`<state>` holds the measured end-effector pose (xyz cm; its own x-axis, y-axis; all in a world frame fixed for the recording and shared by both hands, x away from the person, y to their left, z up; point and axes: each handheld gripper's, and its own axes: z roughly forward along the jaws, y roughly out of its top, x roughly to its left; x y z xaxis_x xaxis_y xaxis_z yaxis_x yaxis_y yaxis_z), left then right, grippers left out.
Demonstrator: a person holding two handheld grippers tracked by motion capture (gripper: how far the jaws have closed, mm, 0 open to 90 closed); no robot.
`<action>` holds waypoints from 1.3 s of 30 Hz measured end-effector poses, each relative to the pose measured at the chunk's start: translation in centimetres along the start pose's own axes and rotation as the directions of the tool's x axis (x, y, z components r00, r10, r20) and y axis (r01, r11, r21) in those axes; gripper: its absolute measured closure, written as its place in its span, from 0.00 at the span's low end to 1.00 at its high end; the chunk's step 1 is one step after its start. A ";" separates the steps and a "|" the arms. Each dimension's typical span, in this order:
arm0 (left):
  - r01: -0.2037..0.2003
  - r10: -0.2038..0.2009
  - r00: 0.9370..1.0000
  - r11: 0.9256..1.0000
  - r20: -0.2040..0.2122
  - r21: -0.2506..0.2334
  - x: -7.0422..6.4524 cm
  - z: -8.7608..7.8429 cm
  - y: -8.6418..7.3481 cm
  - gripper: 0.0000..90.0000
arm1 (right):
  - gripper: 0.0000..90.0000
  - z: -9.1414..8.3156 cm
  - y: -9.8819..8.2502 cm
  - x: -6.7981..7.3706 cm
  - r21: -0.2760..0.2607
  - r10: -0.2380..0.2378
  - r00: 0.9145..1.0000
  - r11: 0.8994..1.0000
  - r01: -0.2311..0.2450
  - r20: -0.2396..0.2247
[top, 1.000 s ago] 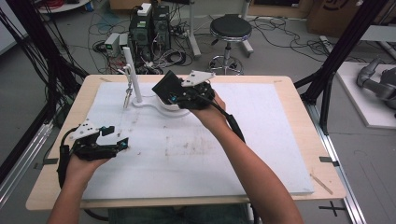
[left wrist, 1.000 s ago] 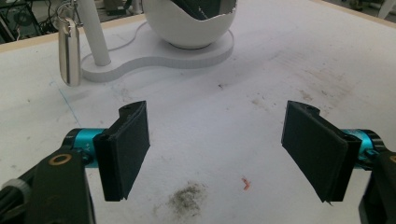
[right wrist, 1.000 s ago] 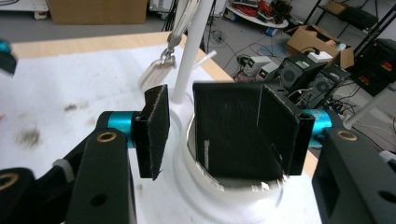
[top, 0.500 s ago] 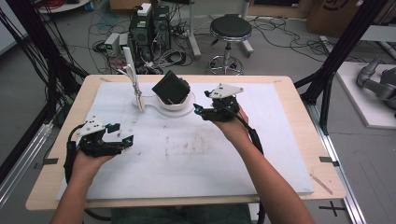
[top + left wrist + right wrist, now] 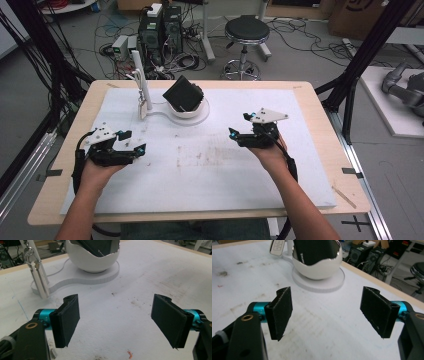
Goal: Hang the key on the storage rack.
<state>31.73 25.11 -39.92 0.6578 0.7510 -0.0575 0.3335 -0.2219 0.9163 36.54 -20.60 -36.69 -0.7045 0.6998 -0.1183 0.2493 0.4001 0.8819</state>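
The left gripper [image 5: 131, 142] rests near the table's left edge, jaws spread and empty. The black wallet [image 5: 183, 94] stands tilted in the white bowl [image 5: 190, 111] at the far middle, long axis slanting up. The right gripper [image 5: 240, 126], jaws just opened with nothing between them, lies slightly nearer, the wallet ahead-left.

Black wallet [image 5: 96, 247] top cut off, bowl [image 5: 92, 261] hides btm
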 end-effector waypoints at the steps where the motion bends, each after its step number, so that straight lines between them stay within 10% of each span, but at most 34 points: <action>1: 0.000 0.000 1.000 1.000 0.000 0.000 0.0 0.0 0.0 0.26 | 0.28 -0.2 -0.5 -0.1 -0.005 0.011 1.000 1.000 -0.011 -0.002; 14: -0.001 0.001 1.000 1.000 -0.002 -0.009 -0.3 0.2 0.2 0.26 | 0.23 -0.8 -3.9 -1.3 0.006 0.108 0.994 0.994 -0.108 0.018; 39: -0.011 0.011 1.000 1.000 0.006 -0.008 -0.3 0.1 0.2 0.26 | 0.23 -1.0 -4.6 -1.8 0.014 0.115 0.992 0.993 -0.116 0.056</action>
<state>31.63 24.77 -39.71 0.6659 0.7444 -0.0499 0.3207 -0.2252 0.9200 35.99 -24.27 -40.03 -0.6328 0.7732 -0.0413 0.3389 0.3245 0.8831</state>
